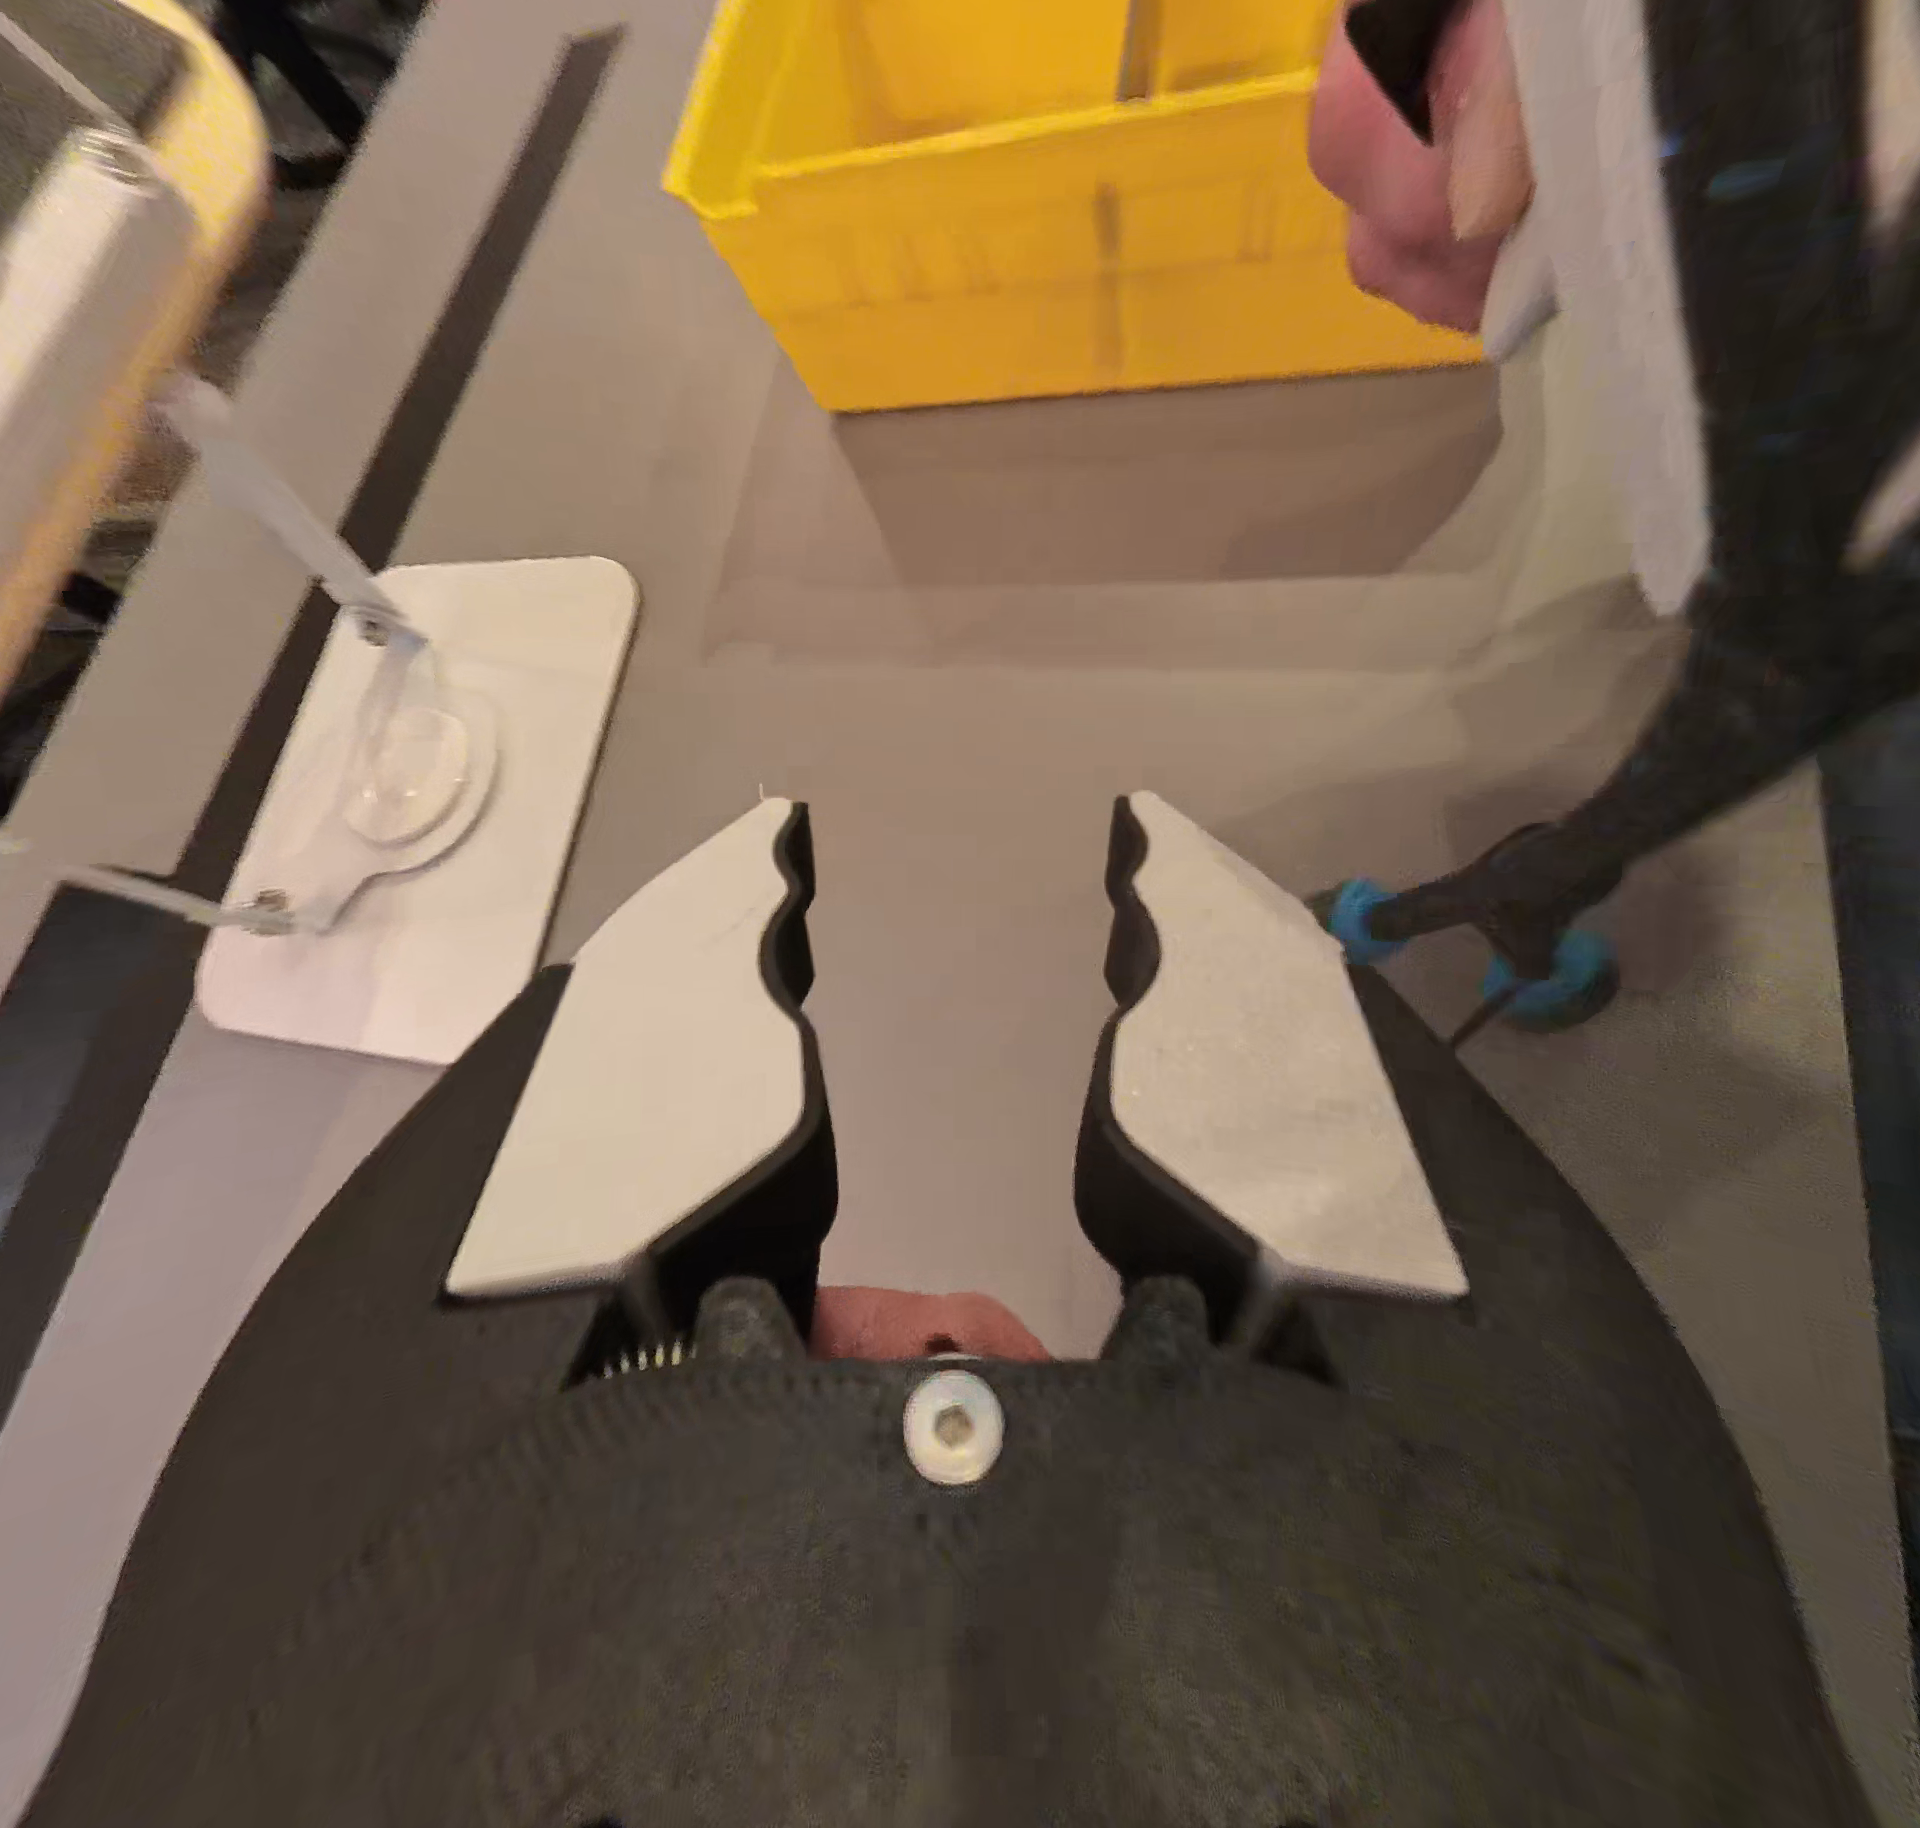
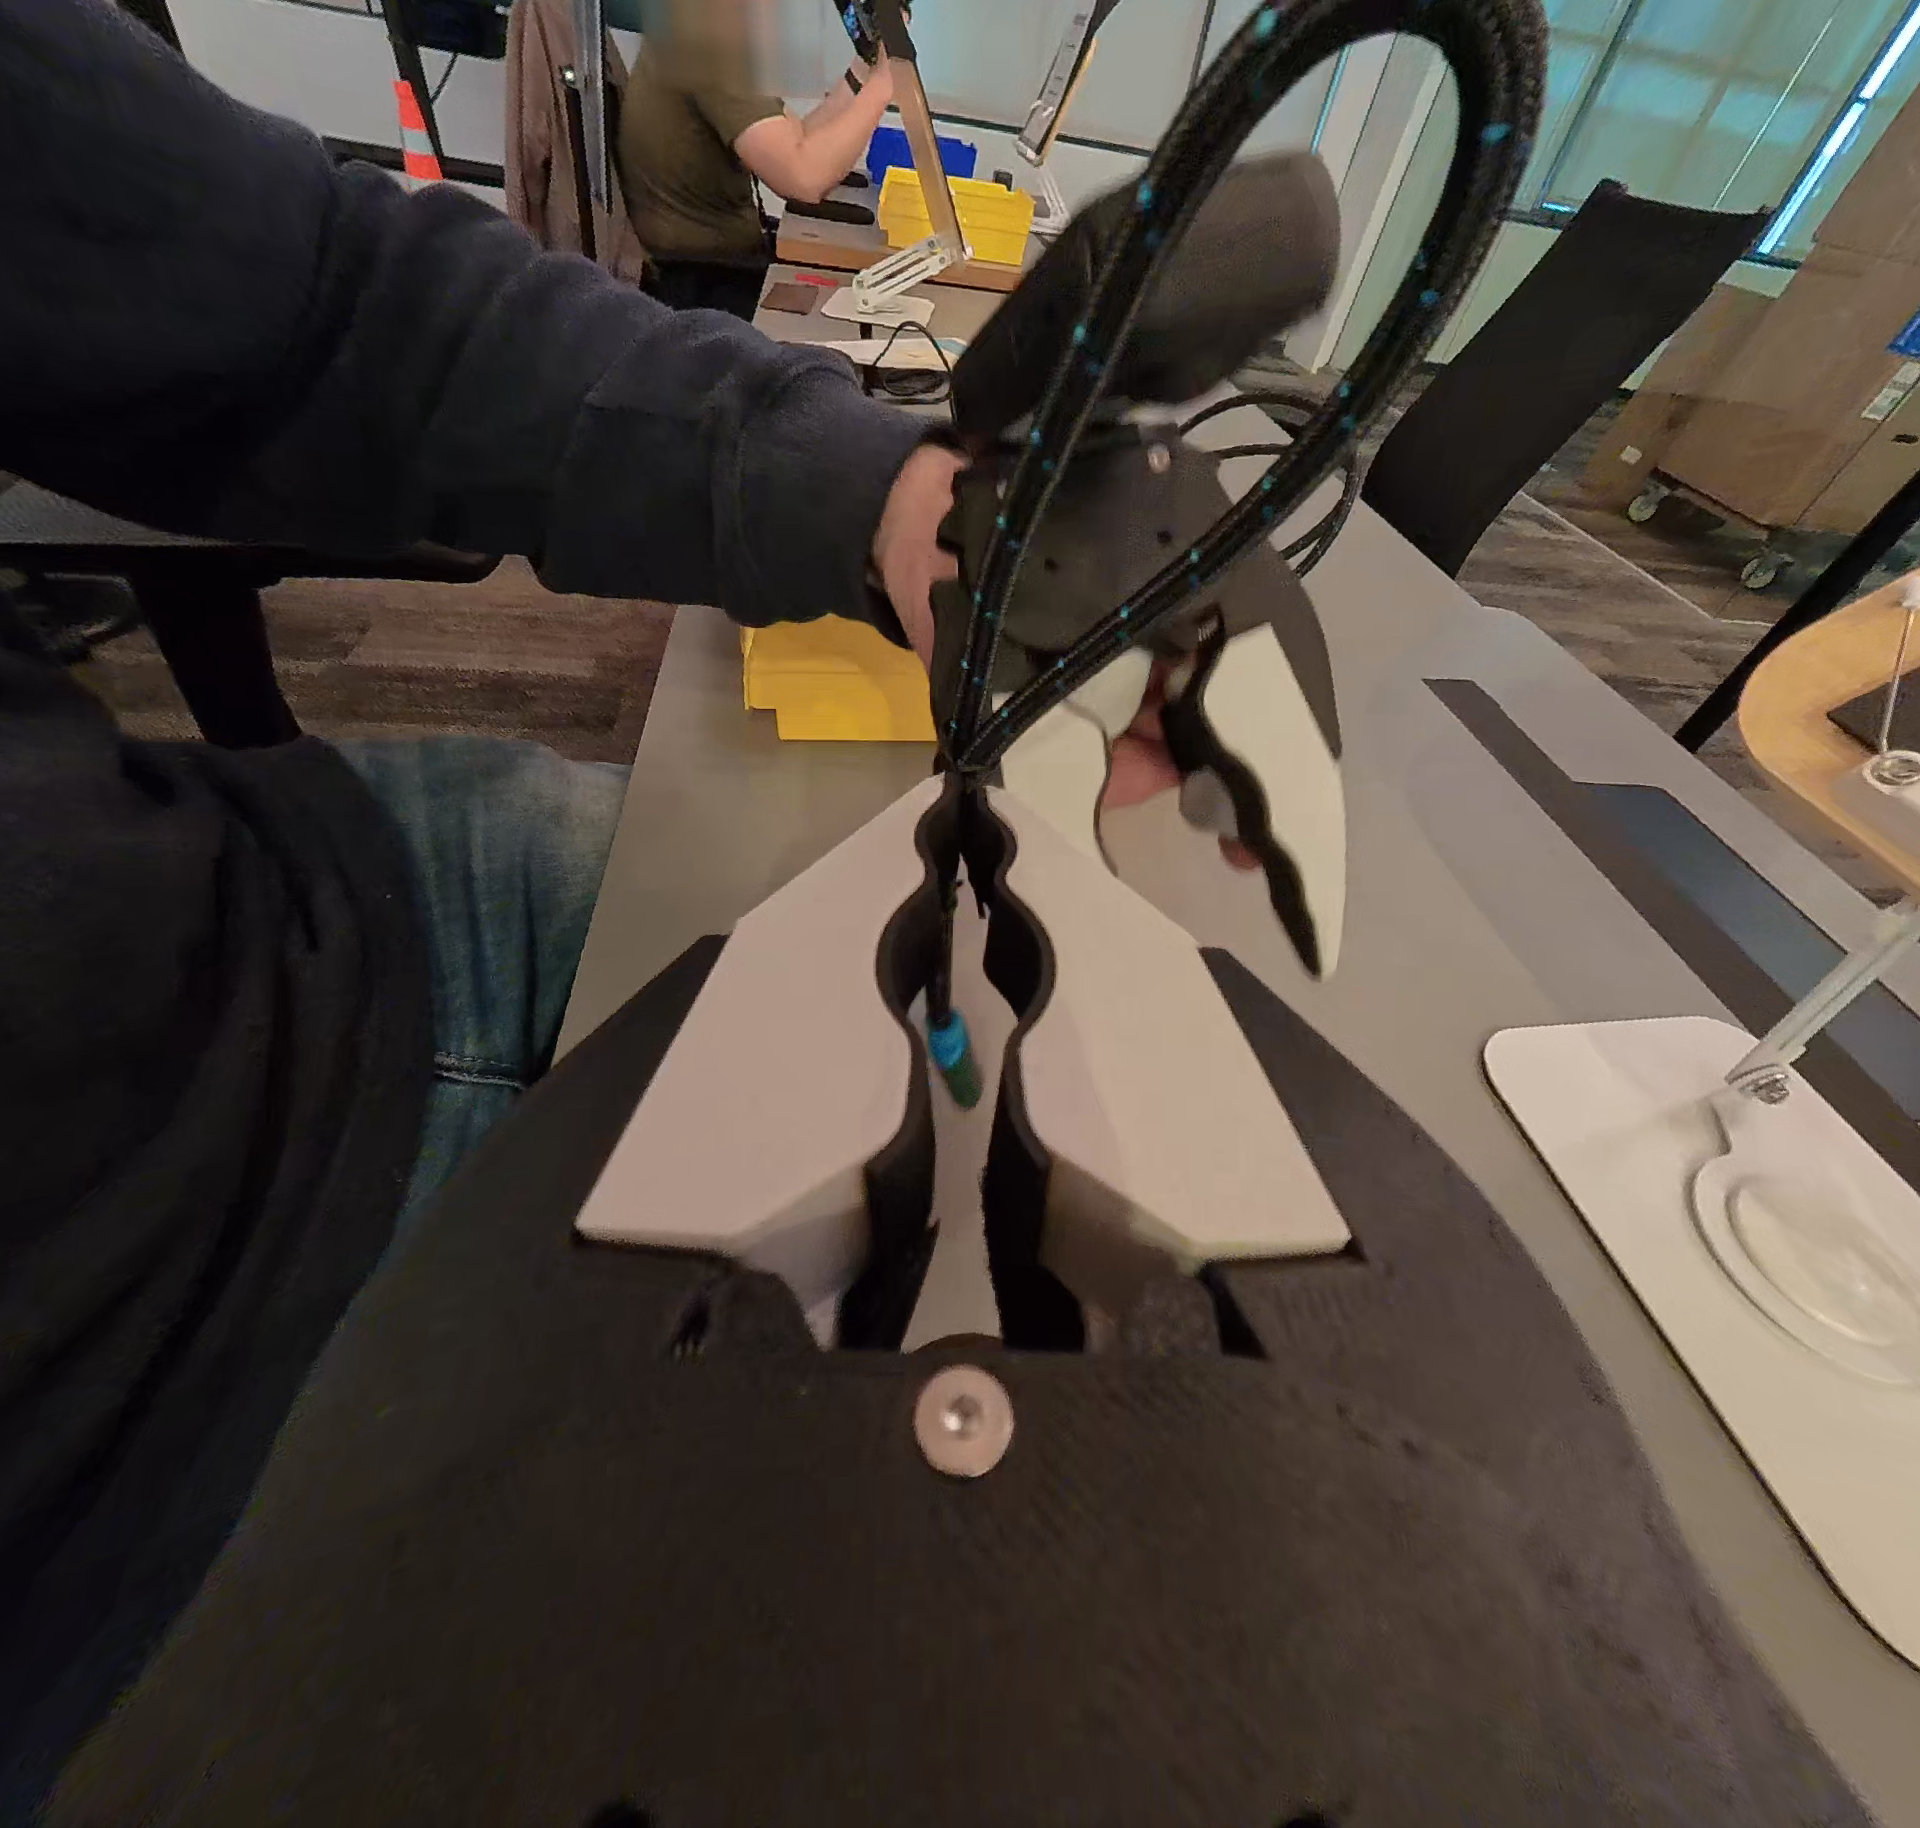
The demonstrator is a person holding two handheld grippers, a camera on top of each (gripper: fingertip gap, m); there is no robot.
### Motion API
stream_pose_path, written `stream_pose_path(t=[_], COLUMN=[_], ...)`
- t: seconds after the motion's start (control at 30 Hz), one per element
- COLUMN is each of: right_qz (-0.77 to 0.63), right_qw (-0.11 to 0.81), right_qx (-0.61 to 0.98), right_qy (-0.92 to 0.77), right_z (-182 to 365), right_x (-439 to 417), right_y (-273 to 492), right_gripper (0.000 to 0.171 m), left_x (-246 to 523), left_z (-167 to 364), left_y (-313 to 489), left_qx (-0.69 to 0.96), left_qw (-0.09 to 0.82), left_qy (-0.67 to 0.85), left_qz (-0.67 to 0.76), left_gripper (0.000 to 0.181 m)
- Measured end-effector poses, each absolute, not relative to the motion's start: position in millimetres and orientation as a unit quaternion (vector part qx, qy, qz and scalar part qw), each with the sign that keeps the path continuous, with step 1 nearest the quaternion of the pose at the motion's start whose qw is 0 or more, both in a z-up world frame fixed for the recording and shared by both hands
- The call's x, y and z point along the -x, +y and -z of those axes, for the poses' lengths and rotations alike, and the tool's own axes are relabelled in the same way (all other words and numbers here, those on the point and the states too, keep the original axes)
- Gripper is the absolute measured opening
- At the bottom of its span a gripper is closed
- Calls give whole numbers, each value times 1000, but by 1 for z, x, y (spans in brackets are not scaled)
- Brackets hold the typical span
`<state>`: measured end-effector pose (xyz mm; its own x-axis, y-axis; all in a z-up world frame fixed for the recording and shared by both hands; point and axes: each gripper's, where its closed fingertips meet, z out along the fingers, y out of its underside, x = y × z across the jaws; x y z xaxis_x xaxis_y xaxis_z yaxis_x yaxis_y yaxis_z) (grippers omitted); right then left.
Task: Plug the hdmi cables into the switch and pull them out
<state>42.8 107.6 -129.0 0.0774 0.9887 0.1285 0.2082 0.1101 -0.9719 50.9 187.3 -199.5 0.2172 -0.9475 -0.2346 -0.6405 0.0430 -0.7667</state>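
A black braided HDMI cable with blue flecks (image 2: 1496,116) loops up from my right gripper (image 2: 961,781), which is shut on the gathered cable strands above the grey table. A blue-collared plug end (image 2: 951,1061) hangs between its fingers. In the left wrist view the same cable (image 1: 1766,428) hangs at the right, with blue-ringed ends (image 1: 1538,978) near the table edge. My left gripper (image 1: 956,812) is open and empty over the table; it also shows in the right wrist view (image 2: 1205,843), just beyond the right gripper. No switch is in view.
A yellow bin (image 1: 1039,251) stands on the grey table (image 1: 935,656) ahead of the left gripper. A white stand base (image 1: 436,802) with a clear arm lies at the left, beside a dark strip. Another person works at a far table (image 2: 707,147). The tips of one gripper are about 10 cm away from the tips of the other.
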Motion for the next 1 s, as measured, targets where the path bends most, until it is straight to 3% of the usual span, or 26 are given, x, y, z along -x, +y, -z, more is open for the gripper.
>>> stream_pose_path(t=[0.13,0.3,0.5,0.83,1.0], right_qz=[-403,-414,-416,-417,-419], right_qw=[487,467,462,442,437], right_qx=[547,546,535,526,522], right_qy=[-549,-559,-572,-595,-600], right_z=[131,136,134,140,142], right_x=[-44,-42,-35,-25,-23], right_y=[110,107,100,88,86], right_gripper=[0,0,0,0,0], left_x=[-28,-24,-36,-65,-73], left_z=[151,84,59,65,66], left_y=[192,143,145,145,136], left_qx=[638,463,435,473,468], left_qw=[497,600,590,538,499], left_qy=[564,651,678,690,712], left_qz=[164,51,-54,104,160], left_gripper=[55,43,35,64,66])
